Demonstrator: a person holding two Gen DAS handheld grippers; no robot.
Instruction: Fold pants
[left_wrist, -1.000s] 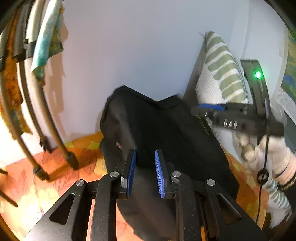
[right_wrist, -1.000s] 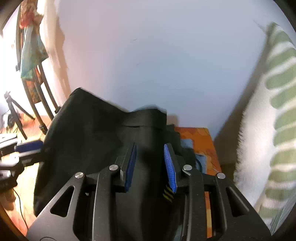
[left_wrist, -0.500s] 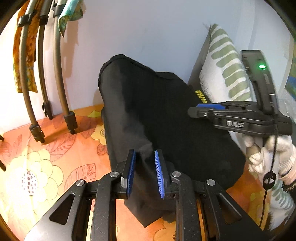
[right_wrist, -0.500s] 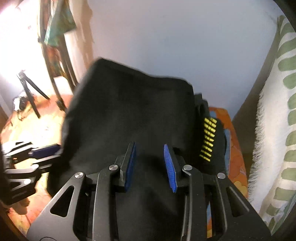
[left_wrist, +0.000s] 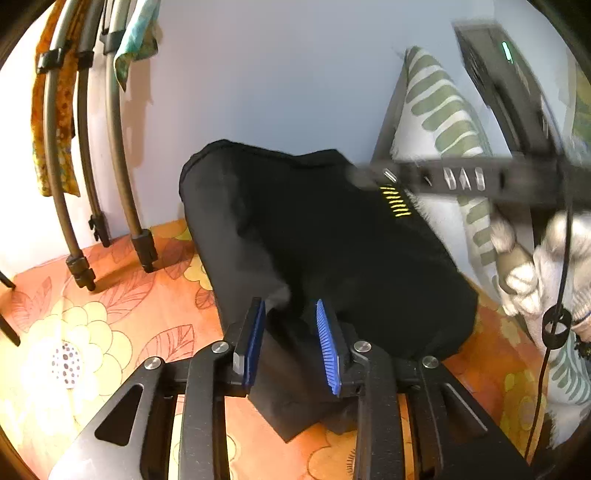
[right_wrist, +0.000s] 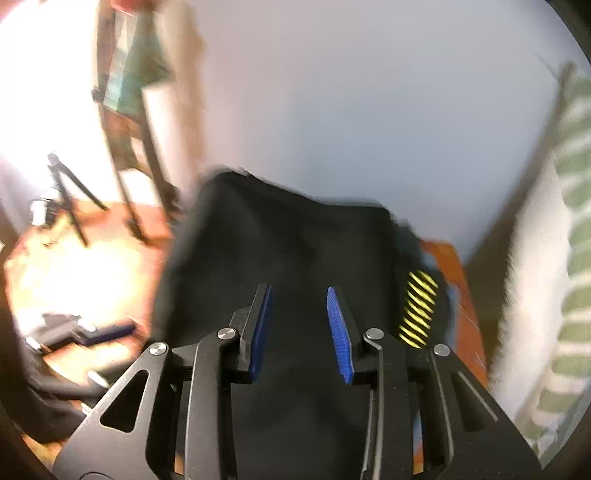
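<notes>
The black pants lie folded in a bundle on the orange floral sheet, a yellow striped mark near their far right edge. My left gripper hovers over the near end. Its jaws are opening, and black cloth shows between the pads without being pressed. The right gripper is blurred at the far right edge of the pants, held by a gloved hand. In the right wrist view the right gripper is open over the pants, gripping nothing. The left gripper shows low on the left.
A white pillow with green stripes leans against the wall on the right, close to the pants. Dark curved rack legs with cloths hanging from them stand on the sheet at the left. A small tripod stands far left.
The pants, held up before the wall a second ago, now lie on the sheet. My left gripper sank and its jaws spread slightly. The right gripper swung sideways, blurring.
</notes>
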